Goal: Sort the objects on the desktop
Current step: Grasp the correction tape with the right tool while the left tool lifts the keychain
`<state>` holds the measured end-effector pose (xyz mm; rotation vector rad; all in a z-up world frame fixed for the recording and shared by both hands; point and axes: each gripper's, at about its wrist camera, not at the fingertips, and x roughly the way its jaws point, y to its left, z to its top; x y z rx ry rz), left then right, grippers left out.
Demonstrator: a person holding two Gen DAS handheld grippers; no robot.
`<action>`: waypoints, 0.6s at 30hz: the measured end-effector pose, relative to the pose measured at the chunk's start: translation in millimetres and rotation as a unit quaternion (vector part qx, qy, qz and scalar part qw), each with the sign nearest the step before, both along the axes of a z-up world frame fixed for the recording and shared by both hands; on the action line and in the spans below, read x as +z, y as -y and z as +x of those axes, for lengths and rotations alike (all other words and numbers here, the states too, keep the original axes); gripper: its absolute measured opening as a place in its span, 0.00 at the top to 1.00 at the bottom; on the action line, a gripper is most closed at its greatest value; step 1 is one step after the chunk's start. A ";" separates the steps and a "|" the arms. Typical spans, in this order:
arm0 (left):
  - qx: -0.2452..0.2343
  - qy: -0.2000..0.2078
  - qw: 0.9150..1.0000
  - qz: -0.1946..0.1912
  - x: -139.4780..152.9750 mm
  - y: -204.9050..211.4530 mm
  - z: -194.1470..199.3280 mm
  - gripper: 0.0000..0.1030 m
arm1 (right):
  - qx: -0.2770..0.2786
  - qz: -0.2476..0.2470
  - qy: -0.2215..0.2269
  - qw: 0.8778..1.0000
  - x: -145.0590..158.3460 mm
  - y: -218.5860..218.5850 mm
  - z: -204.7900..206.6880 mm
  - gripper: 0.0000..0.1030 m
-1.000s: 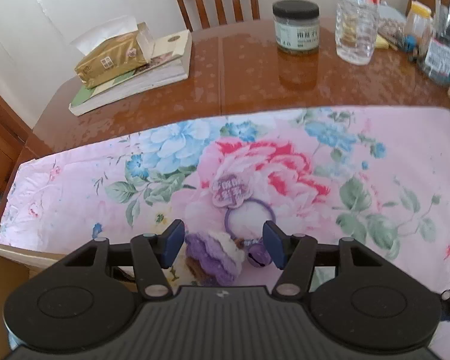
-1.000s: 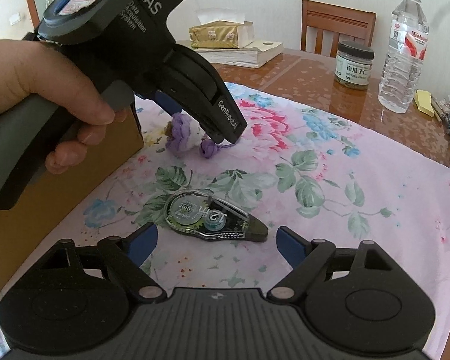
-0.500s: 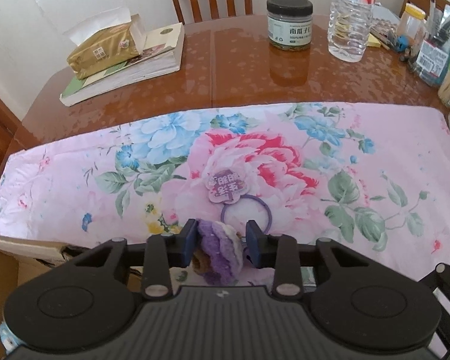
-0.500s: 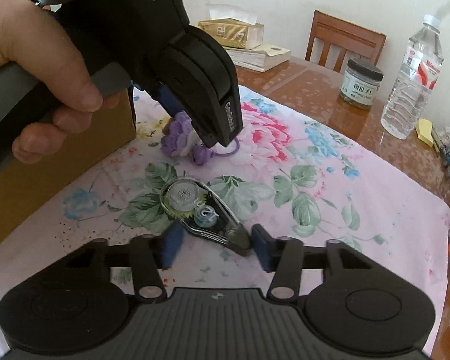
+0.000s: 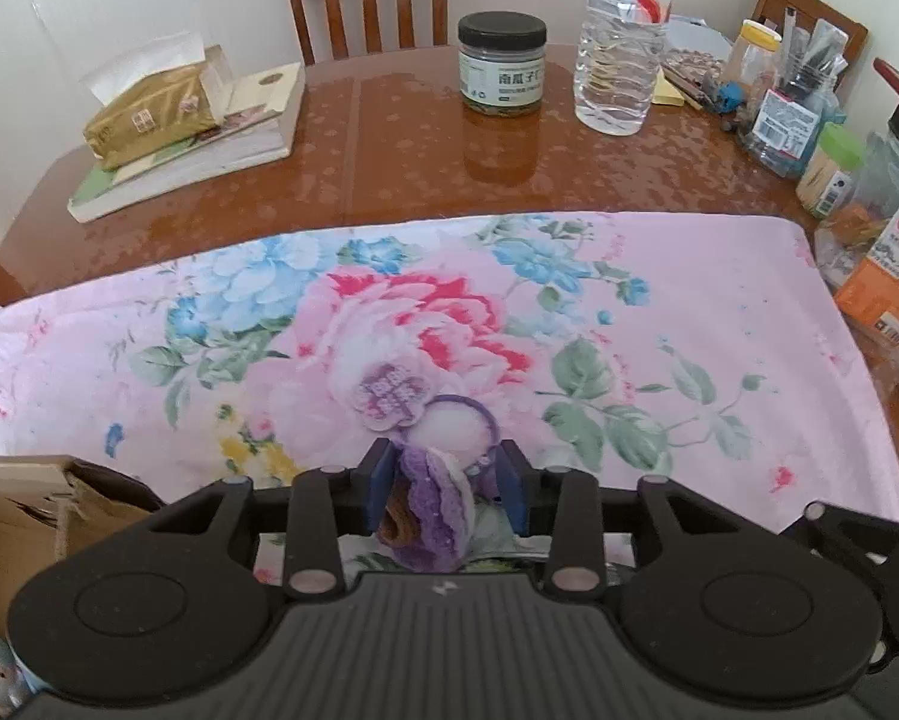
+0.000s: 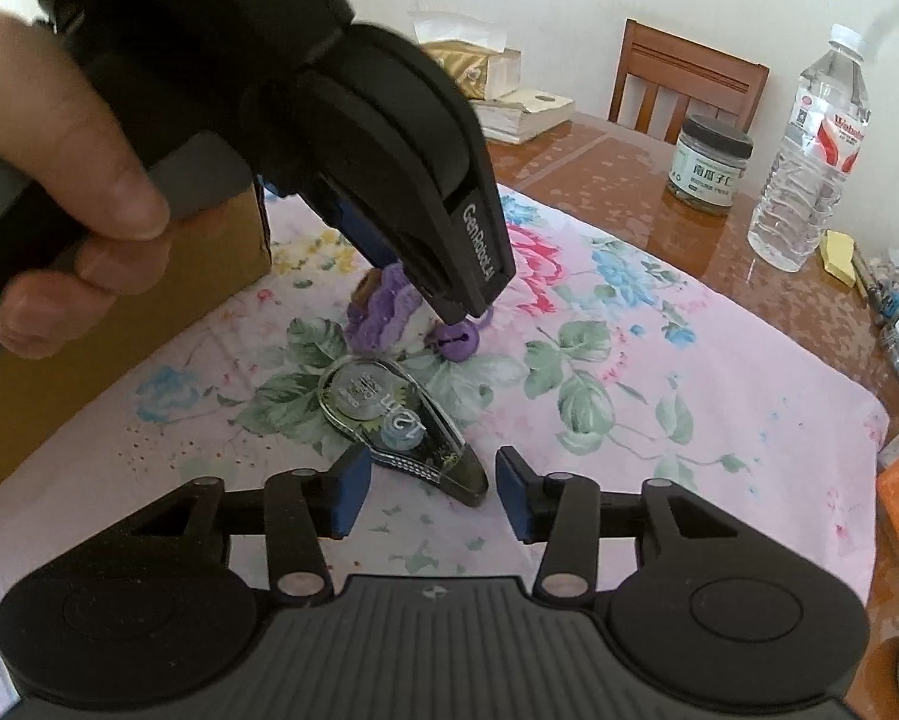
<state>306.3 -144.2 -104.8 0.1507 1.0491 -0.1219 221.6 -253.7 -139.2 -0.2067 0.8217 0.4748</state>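
Quickly noted: both tools were closed in over the last second, then eased back a touch. The left gripper (image 5: 443, 492) was clamped around the purple crocheted hair tie with its white fluff and elastic loop (image 5: 431, 516); a second ago the pads were spread either side of it. The jaws were read as opening very slightly, but the crochet was still pinched between the blue pads. The tie was seen at 6 o'clock on the pink floral cloth (image 5: 689, 300), not yet lifted clear as far as could be told; its small purple bell (image 6: 458, 342) was seen resting on the cloth in the right wrist view.

The right gripper (image 6: 431, 495) was brought down over the clear teardrop-shaped correction tape dispenser (image 6: 389, 420), which lay flat at 6 o'clock in that view. Its jaws were narrowed from wide and were opening a little again; only the dark narrow tip was bracketed between the pads, with a gap left on the 3 o'clock side, so no firm hold was judged.

The brown cardboard box (image 6: 119, 312) was placed at 9 o'clock, just beside the cloth, behind the person's hand (image 6: 59, 180). It was judged the likely drop spot. One item was secured, one not.
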 end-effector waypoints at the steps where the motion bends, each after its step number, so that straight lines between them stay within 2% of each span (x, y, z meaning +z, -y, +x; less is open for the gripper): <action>1: 0.001 0.001 1.000 0.004 0.2 -1.4 0.0 0.53 | 0.002 0.002 -0.001 1.000 0.1 -0.2 0.4 0.44; 3: 0.009 0.007 1.000 0.008 0.2 -5.2 -0.8 0.42 | 0.006 0.005 -0.001 1.000 -0.7 -1.3 1.6 0.39; 4: 0.015 0.010 1.000 0.013 0.3 -7.0 -1.5 0.40 | 0.008 0.006 0.000 1.000 -1.3 -2.0 2.3 0.35; 9: 0.034 -0.011 0.999 0.003 -7.9 -15.2 1.3 0.40 | 0.023 0.007 -0.001 1.000 -6.2 -8.0 9.9 0.34; 12: 0.038 -0.016 0.999 0.002 -13.4 -17.6 1.4 0.41 | 0.032 0.004 0.000 0.999 -9.4 -11.1 14.3 0.34; 15: 0.041 -0.026 0.999 -0.005 -17.9 -19.3 3.0 0.46 | 0.044 0.001 0.003 0.999 -11.3 -12.1 16.3 0.34; 17: 0.036 -0.027 0.999 -0.010 -19.4 -19.4 2.8 0.52 | 0.053 -0.006 0.008 0.999 -11.4 -12.7 15.7 0.37; 18: 0.035 -0.028 0.999 -0.012 -19.5 -19.3 2.9 0.56 | 0.060 -0.006 0.008 0.998 -10.8 -13.0 15.1 0.43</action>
